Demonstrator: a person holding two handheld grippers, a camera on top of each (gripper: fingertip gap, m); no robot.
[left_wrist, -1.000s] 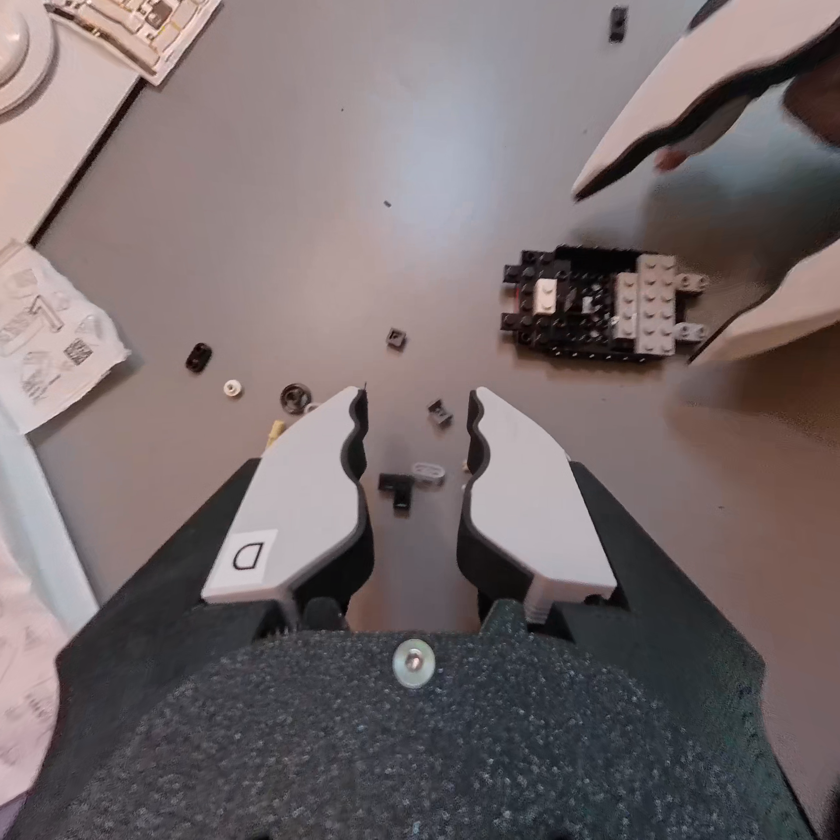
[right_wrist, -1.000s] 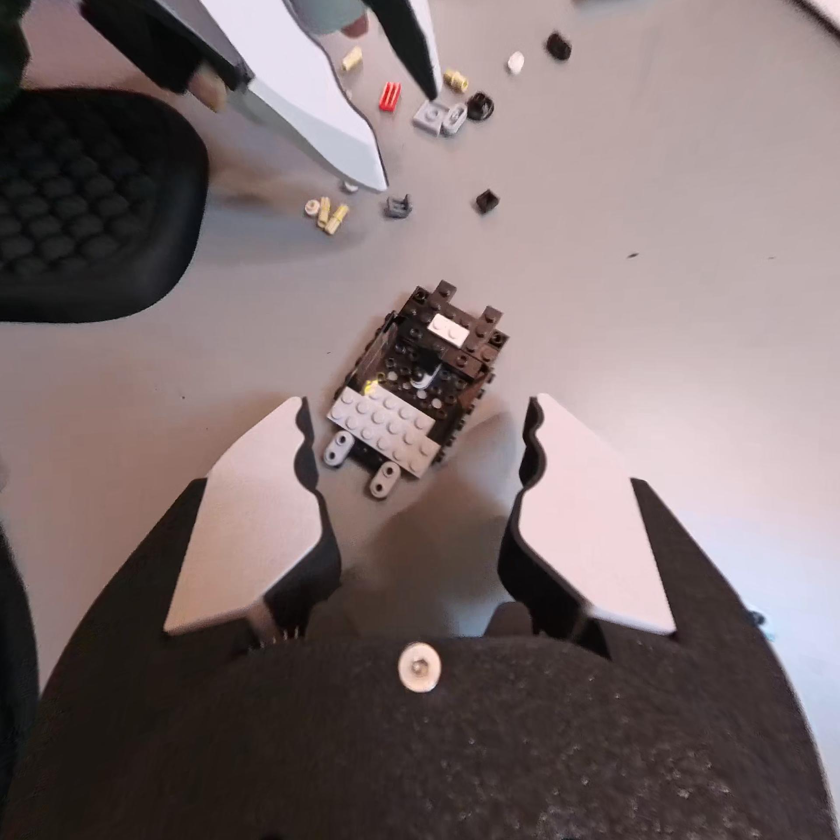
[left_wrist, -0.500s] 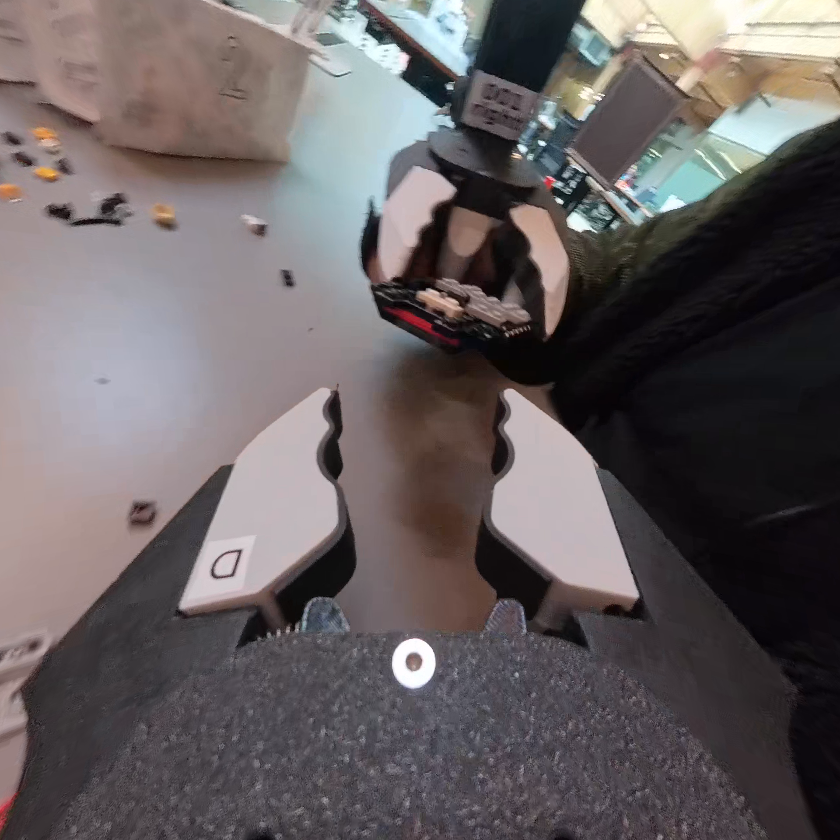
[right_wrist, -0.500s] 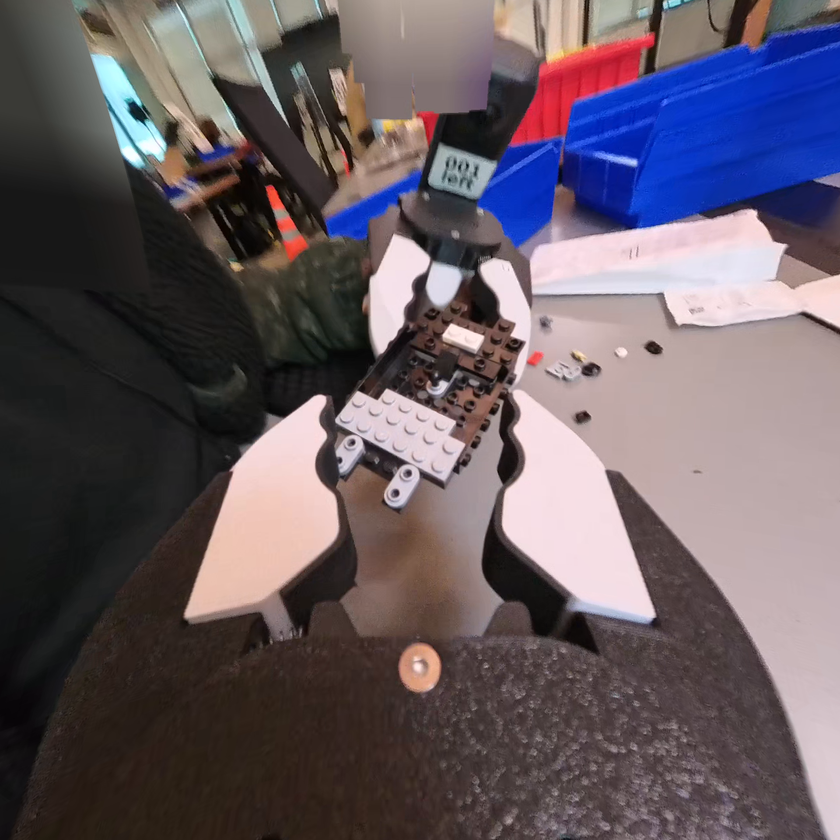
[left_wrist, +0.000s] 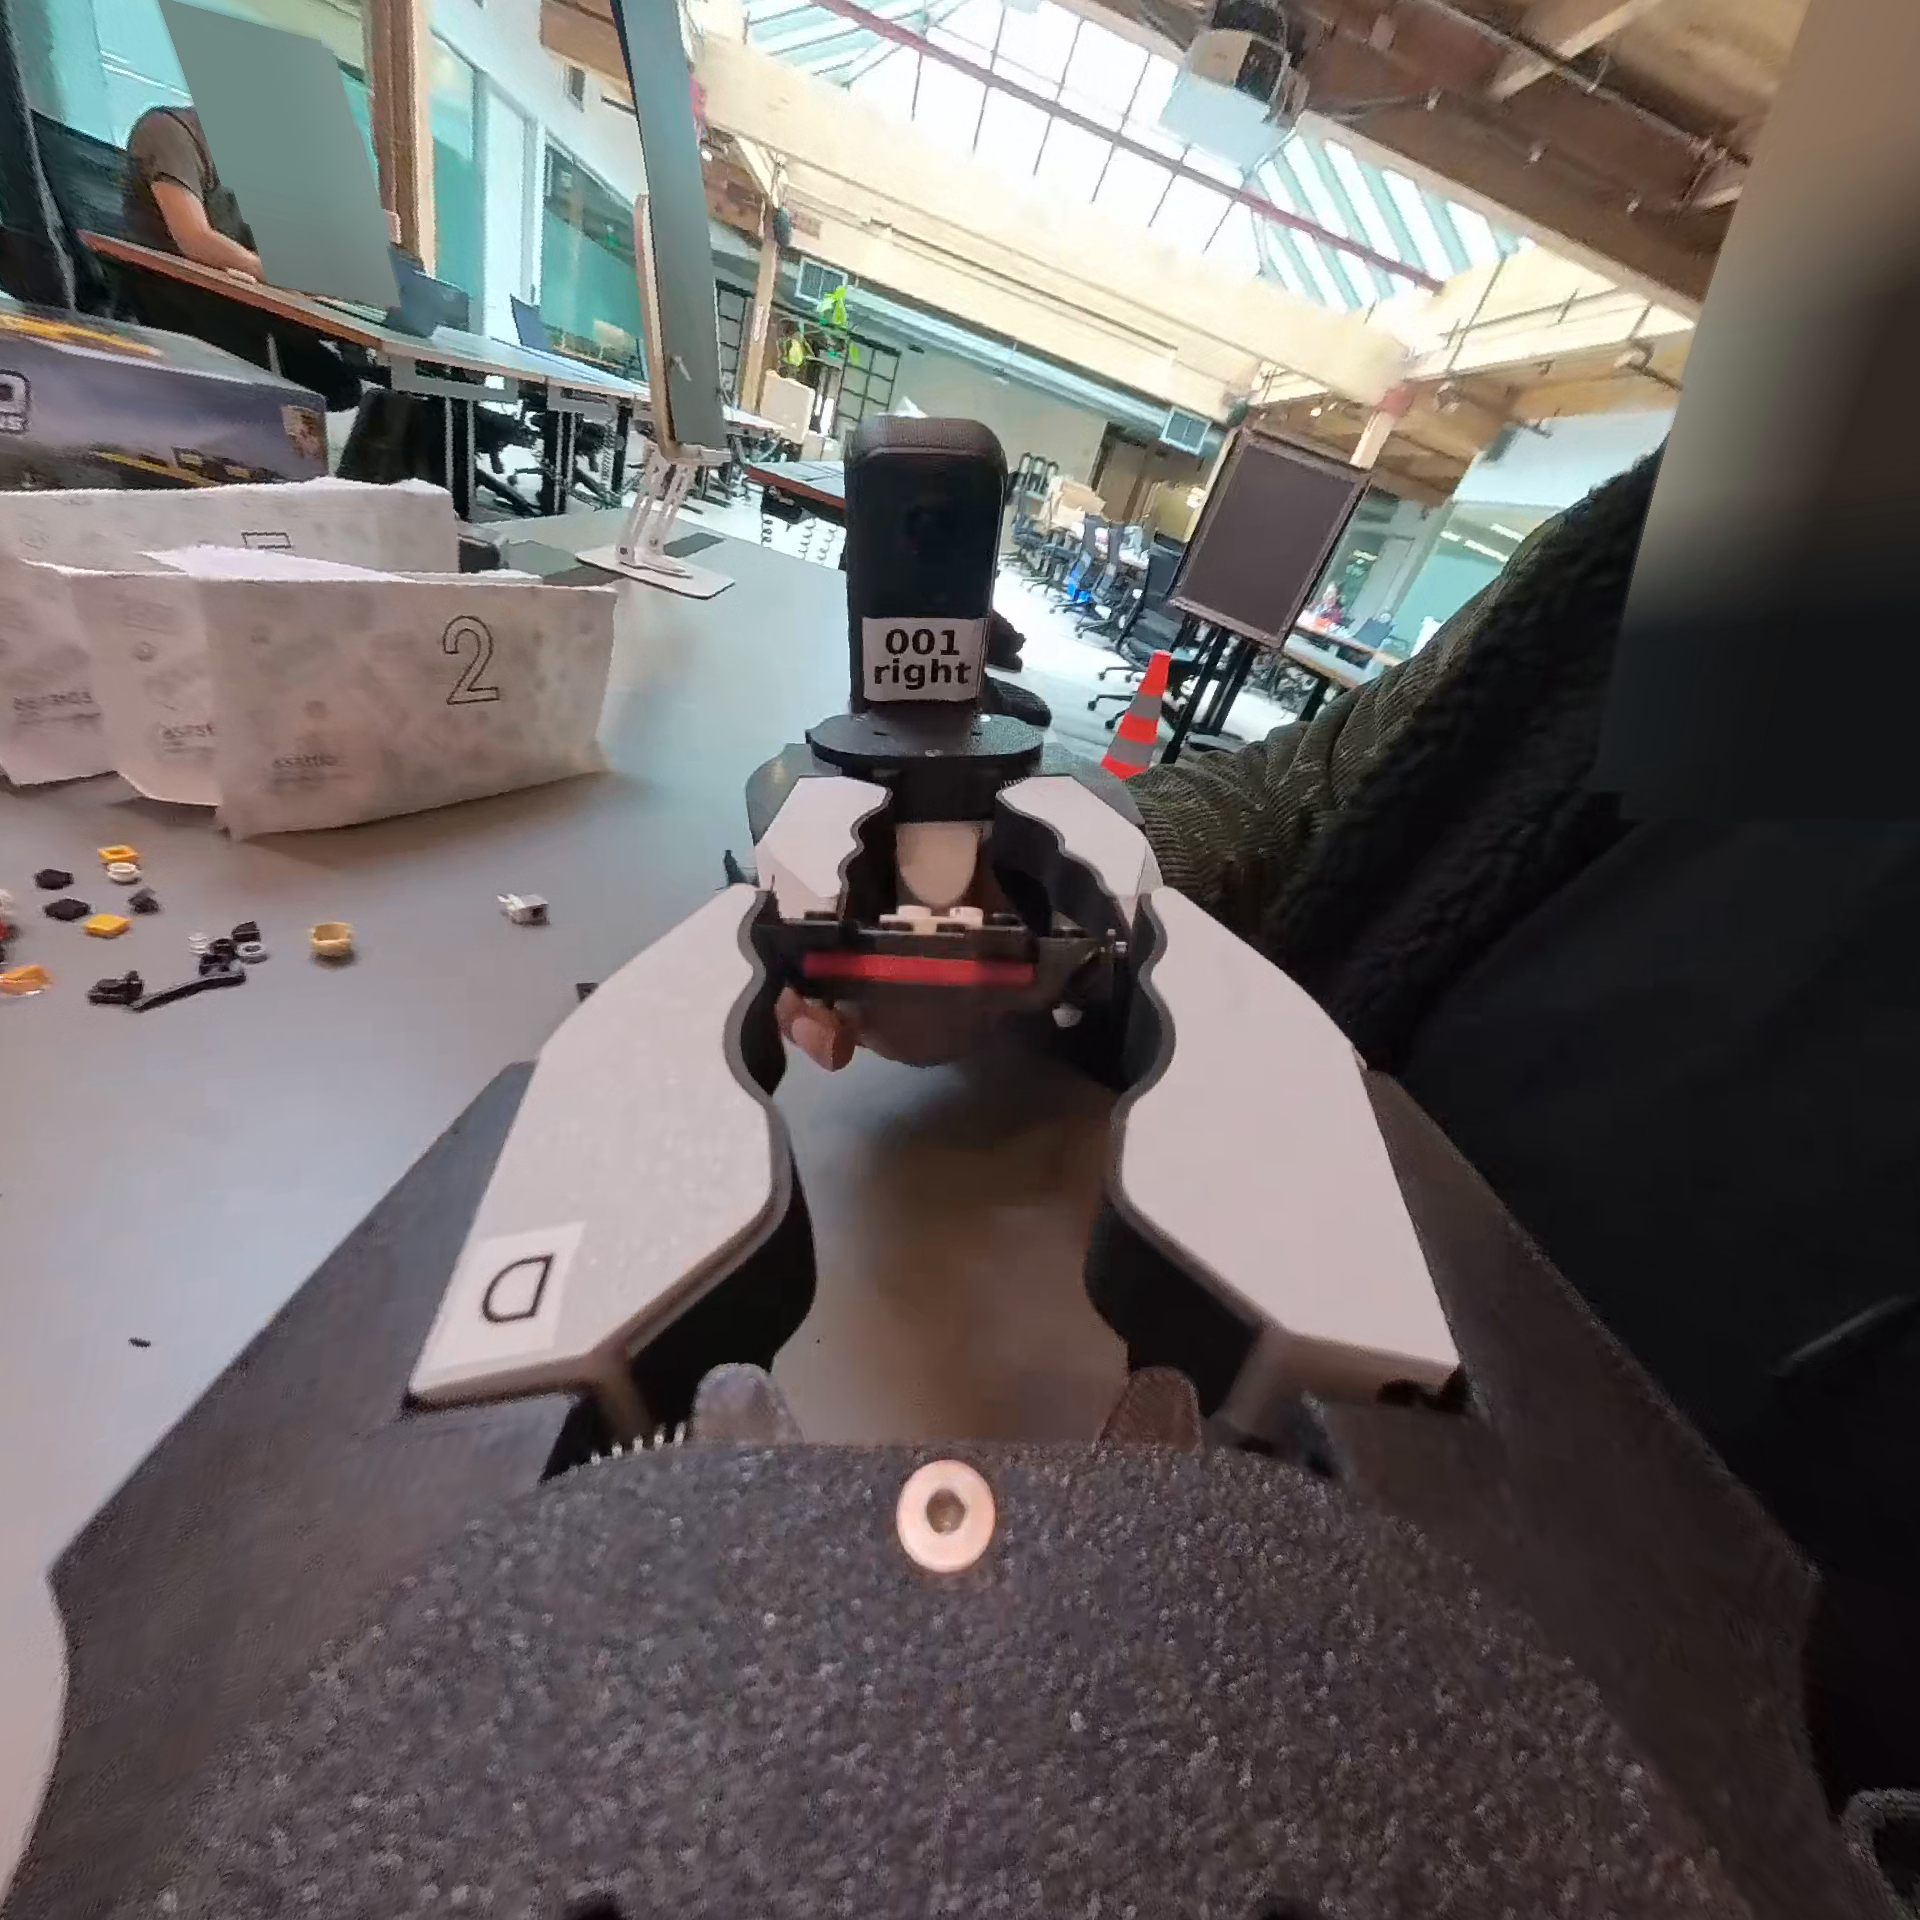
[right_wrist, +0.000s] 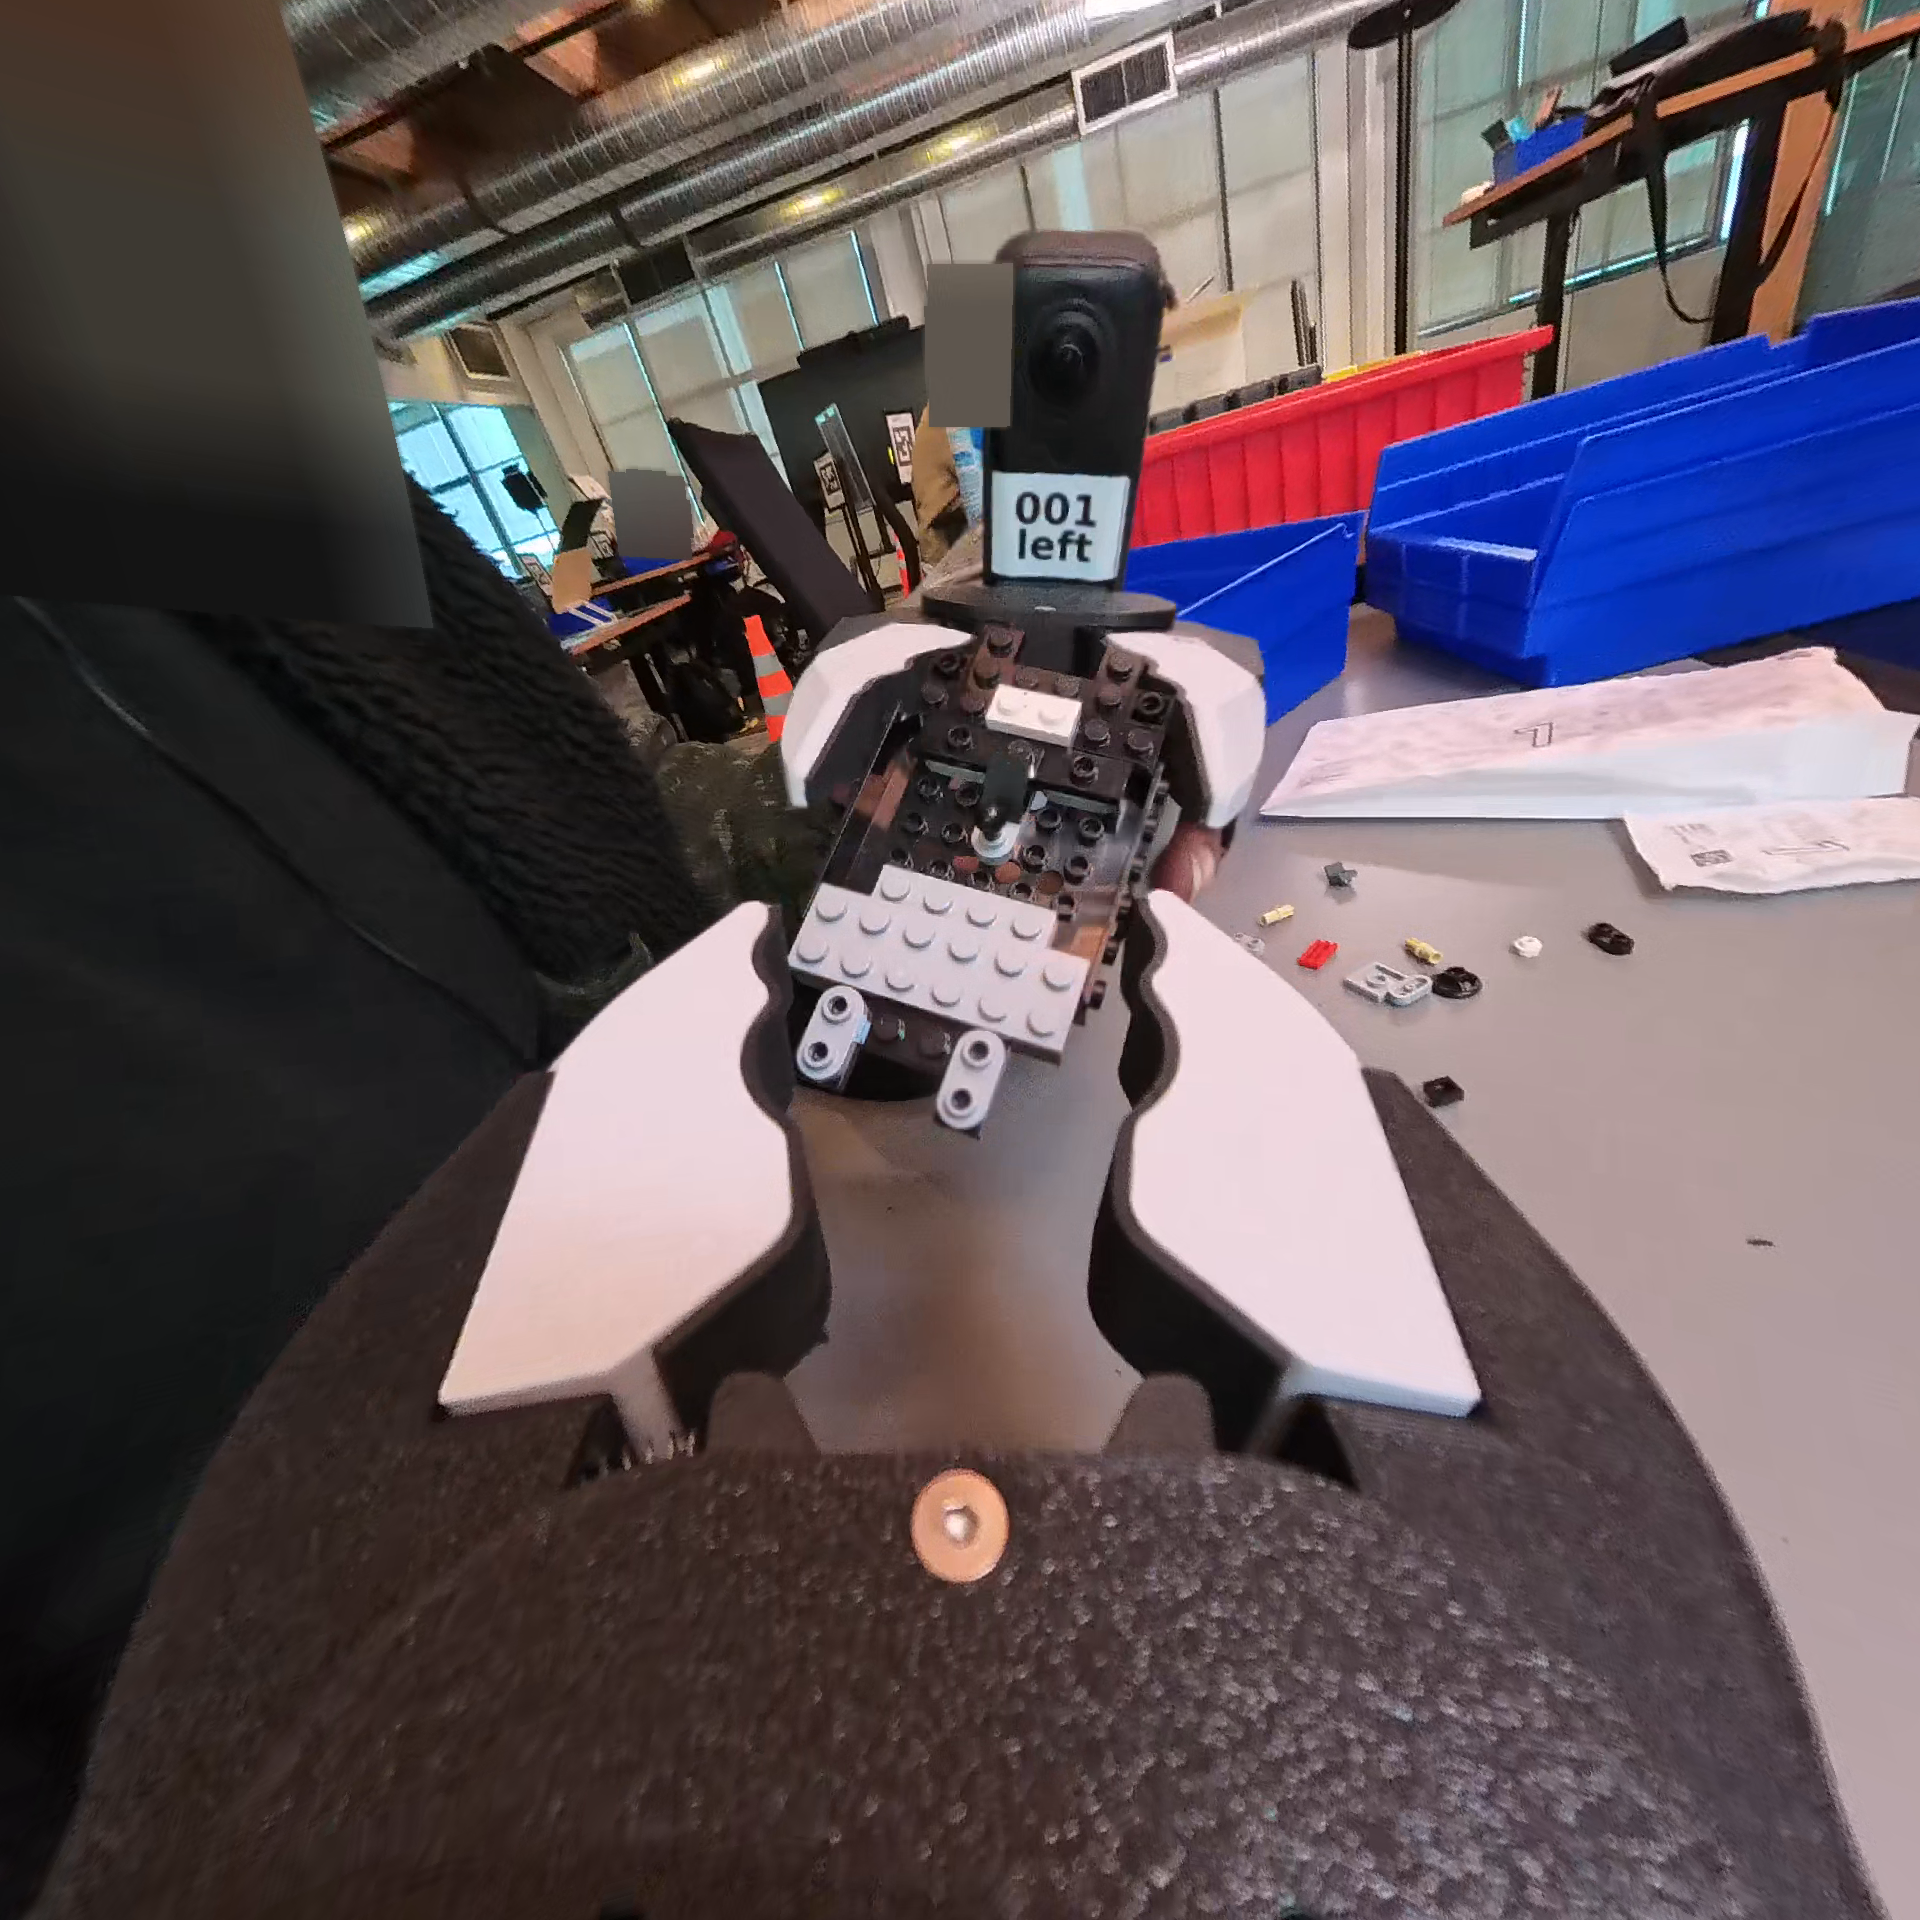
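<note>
A black brick model (left_wrist: 920, 966) with a red stripe, a grey studded plate (right_wrist: 935, 956) and a small white brick is held in the air between my two grippers, which face each other. My left gripper (left_wrist: 951, 935) is shut on the end with the red stripe, its pads against the model's sides. In the right wrist view it (right_wrist: 1023, 717) clasps the far end. My right gripper (right_wrist: 956, 935) is shut on the grey-plate end. In the left wrist view it (left_wrist: 940, 852) shows behind the model.
Small loose brick pieces lie on the grey table (left_wrist: 260, 1143) at the left (left_wrist: 218, 956) and, in the right wrist view, at the right (right_wrist: 1392, 977). White paper bags (left_wrist: 395, 707), paper sheets (right_wrist: 1610, 758) and blue bins (right_wrist: 1662, 520) stand farther back. A person's dark sleeve (left_wrist: 1558, 935) is close by. Both grippers' tips are close together, under 4 cm apart.
A second ago the model lay on the table under both open grippers. My right gripper closed on it and lifted it. My left gripper then came up to its other end.
</note>
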